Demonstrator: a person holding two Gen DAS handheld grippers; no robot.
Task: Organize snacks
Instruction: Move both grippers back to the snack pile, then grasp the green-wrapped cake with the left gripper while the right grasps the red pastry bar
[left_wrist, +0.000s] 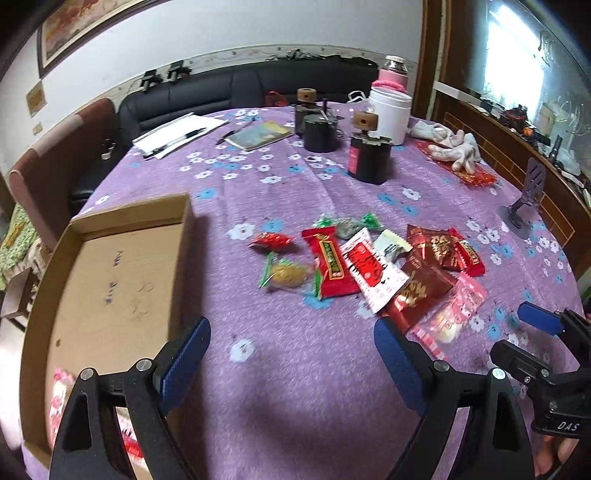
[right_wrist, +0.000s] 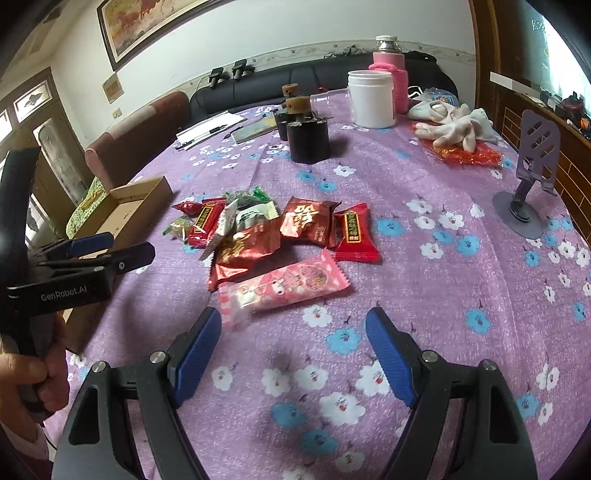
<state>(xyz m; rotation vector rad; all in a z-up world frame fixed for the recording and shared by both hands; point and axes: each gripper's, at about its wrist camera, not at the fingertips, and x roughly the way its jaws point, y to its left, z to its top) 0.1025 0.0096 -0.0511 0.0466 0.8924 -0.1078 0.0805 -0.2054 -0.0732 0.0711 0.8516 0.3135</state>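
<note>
A heap of wrapped snacks (left_wrist: 369, 262) lies on the purple flowered tablecloth: red bars, dark red packets, green-ended candies and a pink packet (right_wrist: 284, 286) nearest the front. A shallow cardboard box (left_wrist: 110, 280) stands to the left of the heap, with a pink packet (left_wrist: 61, 391) in its near corner, partly hidden behind a finger. My left gripper (left_wrist: 291, 354) hovers open over bare cloth between box and heap, holding nothing. My right gripper (right_wrist: 293, 343) is open just short of the pink packet, empty. Each gripper shows at the other view's edge, the left gripper (right_wrist: 110, 247) and the right gripper (left_wrist: 539, 321).
Behind the heap stand black cylinders with wooden knobs (left_wrist: 369, 155), a white tub (right_wrist: 371, 98), a pink flask (right_wrist: 391, 81), white gloves (right_wrist: 454, 125) on red wrapping, papers with pens (left_wrist: 177, 134) and a booklet. A grey phone stand (right_wrist: 532, 177) sits right. A dark sofa runs behind the table.
</note>
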